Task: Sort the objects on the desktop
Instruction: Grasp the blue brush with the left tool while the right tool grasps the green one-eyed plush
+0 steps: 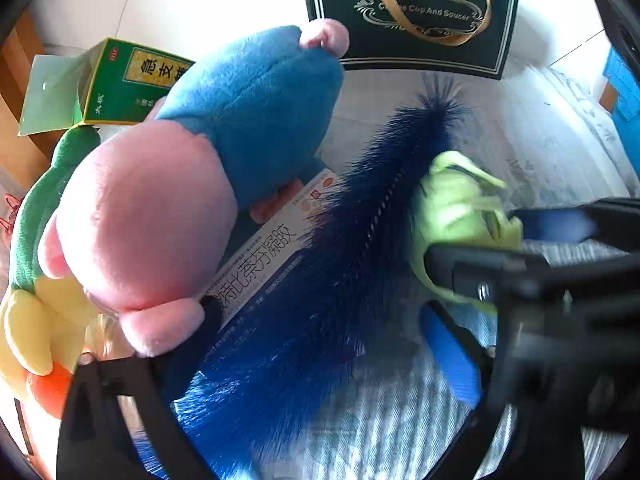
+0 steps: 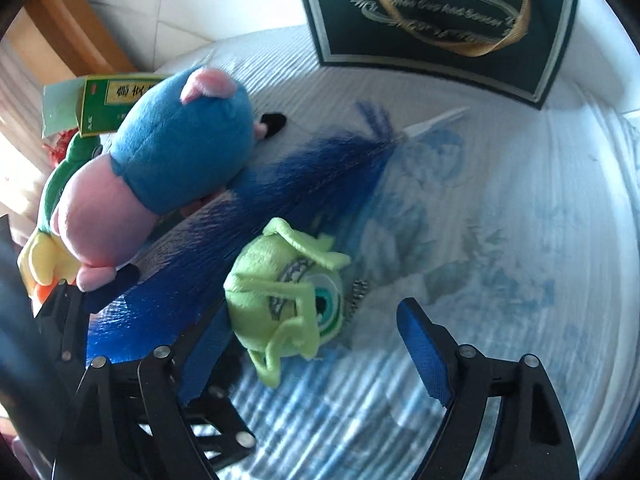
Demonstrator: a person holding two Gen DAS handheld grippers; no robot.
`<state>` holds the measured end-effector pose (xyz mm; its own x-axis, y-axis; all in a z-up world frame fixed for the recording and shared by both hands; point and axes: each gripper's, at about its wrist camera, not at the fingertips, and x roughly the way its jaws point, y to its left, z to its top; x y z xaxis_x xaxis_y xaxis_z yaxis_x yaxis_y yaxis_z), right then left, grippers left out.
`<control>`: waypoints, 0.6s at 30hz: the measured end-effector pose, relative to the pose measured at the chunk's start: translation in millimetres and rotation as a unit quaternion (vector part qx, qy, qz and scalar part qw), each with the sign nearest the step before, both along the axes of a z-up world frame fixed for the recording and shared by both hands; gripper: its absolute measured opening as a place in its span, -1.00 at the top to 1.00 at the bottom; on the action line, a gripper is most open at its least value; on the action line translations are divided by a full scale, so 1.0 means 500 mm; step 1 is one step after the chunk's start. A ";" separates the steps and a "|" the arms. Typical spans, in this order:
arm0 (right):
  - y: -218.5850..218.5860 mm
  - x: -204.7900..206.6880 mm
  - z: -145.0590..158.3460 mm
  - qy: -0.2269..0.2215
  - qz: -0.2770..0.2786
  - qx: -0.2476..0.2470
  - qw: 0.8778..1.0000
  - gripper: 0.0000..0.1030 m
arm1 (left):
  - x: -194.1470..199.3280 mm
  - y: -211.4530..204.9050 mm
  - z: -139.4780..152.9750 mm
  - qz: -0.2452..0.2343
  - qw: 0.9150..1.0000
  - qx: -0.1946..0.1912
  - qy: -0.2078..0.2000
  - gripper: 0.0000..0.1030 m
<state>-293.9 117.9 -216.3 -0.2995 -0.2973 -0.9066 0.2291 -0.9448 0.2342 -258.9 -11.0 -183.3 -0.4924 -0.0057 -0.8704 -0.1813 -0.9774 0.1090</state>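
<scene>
A green one-eyed plush [image 2: 280,300] lies on the blue-patterned cloth [image 2: 500,220]. My right gripper [image 2: 316,312] stands around it, open: the left pad [image 2: 208,356] is at the plush's side and the right pad [image 2: 424,352] is apart from it. In the left wrist view the same plush [image 1: 452,216] shows between that gripper's black fingers. A long blue feather [image 1: 340,260] lies between the open fingers of my left gripper [image 1: 272,340]. A pink and blue pig plush [image 1: 200,160] rests on a white medicine box [image 1: 272,256], close to the left finger.
A dark green gift bag [image 1: 412,12] with a gold ribbon stands at the back. A green medicine box [image 1: 132,80] lies behind the pig. A flower plush [image 1: 36,208] with a green stem lies at the far left, by a wooden edge [image 2: 76,32].
</scene>
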 end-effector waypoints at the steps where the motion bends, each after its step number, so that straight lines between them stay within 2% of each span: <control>1: 0.000 0.002 0.005 -0.003 0.004 -0.018 1.000 -0.03 | 0.005 0.000 0.005 -0.002 1.000 0.002 0.002 -0.55; 2: 0.000 0.005 0.010 0.001 0.001 -0.005 1.000 -0.04 | 0.008 0.000 0.009 -0.004 1.000 0.008 0.001 -0.33; 3: 0.001 0.009 0.015 0.009 -0.001 0.015 1.000 -0.04 | 0.013 -0.001 0.014 -0.009 1.000 0.021 -0.001 -0.21; 5: 0.022 0.017 0.023 0.012 -0.011 0.022 1.000 -0.03 | 0.018 -0.005 0.017 -0.014 0.999 0.048 -0.017 0.25; 7: 0.055 0.028 0.032 0.009 -0.029 0.012 0.999 -0.03 | 0.025 -0.010 0.013 -0.013 0.996 0.078 -0.039 0.38; 12: 0.129 0.079 0.061 0.022 -0.053 0.031 0.998 -0.04 | 0.048 0.011 0.017 -0.037 0.993 0.103 -0.051 0.42; 18: 0.177 0.121 0.044 0.012 -0.078 0.059 0.995 -0.04 | 0.024 0.044 0.017 -0.038 0.993 0.099 -0.058 0.42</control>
